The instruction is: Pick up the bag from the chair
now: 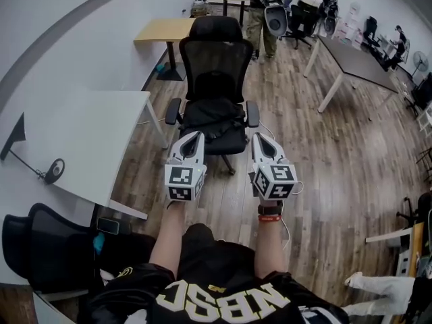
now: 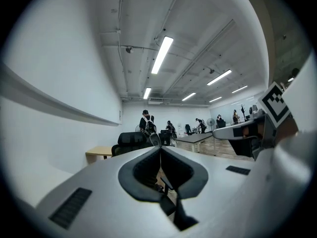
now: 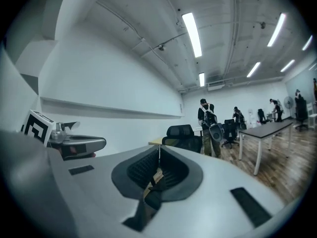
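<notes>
a: where is the bag [image 1: 210, 117]?
b: black, slumped on the seat of the black office chair [image 1: 216, 63], between its armrests.
a: and the grippers?
b: left gripper [image 1: 195, 136] and right gripper [image 1: 259, 138] are held level near the seat, apart from the bag. each has its jaws closed together, with nothing between them. white table [image 1: 88, 137] at left.

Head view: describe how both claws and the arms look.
The left claw and right claw are light grey tapered shells with dark inner pads, each carrying a white cube of black square markers. A thin white cable trails from the right one. The person wears a black jersey with white lettering and a red right wristband.
</notes>
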`<state>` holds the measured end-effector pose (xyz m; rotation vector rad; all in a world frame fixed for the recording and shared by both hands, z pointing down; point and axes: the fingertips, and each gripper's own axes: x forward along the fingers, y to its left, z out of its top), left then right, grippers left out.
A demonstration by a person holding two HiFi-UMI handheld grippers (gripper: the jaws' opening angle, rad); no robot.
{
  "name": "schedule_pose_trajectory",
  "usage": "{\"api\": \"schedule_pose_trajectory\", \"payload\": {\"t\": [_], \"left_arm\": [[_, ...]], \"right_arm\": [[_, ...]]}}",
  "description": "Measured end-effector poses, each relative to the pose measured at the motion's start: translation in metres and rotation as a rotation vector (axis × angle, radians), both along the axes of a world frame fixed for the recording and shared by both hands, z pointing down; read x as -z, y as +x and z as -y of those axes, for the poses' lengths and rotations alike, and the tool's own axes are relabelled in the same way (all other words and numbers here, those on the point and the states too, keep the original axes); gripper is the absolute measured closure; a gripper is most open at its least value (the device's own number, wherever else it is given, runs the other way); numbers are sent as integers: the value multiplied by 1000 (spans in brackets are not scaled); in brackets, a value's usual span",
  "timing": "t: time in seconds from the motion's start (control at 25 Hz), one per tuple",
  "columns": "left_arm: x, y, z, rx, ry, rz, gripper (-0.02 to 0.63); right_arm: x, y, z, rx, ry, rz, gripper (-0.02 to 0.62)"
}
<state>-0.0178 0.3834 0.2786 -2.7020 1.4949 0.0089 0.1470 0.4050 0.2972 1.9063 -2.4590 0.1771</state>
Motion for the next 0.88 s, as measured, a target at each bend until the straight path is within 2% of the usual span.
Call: {"api": "schedule_pose_trajectory", "payload": {"t": [0.24,0.44,0.72,0.88], "left_arm": [[-18,6,16,-3,-38,-14,591],[-40,9,62,-7,-59,5,591],[-29,11,196,-14,-37,-24,589],[-23,2,281,-48,-50,-37,589]], "right_arm": [[-24,-1,15,18,-69,6,581],[-48,-1,61,16,-119,23,581],[-43,-4,181,19,-149,-9,581],[-38,-16,258,8,-179,-20,581]]}}
